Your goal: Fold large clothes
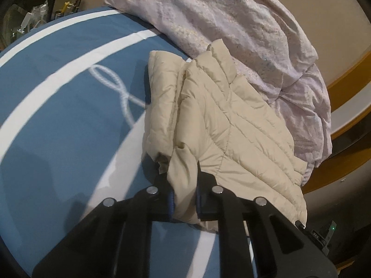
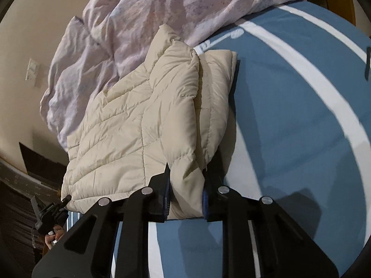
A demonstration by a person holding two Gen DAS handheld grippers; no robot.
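A cream quilted puffer jacket (image 1: 222, 125) lies folded on a blue bedspread with white stripes (image 1: 58, 115). My left gripper (image 1: 179, 169) is shut on the jacket's near edge, with fabric bunched between the two black fingers. In the right wrist view the same jacket (image 2: 139, 120) lies folded on the bedspread (image 2: 289, 115). My right gripper (image 2: 186, 169) is shut on another corner of the jacket's near edge. The tip of the left gripper (image 2: 49, 210) shows at the lower left of the right wrist view.
A crumpled pale pink duvet (image 1: 231, 23) lies behind and beside the jacket, also in the right wrist view (image 2: 116, 23). A beige wall (image 2: 23, 34) and dark floor (image 2: 16, 208) are beyond the bed. Clutter (image 1: 30, 20) sits past the far left edge.
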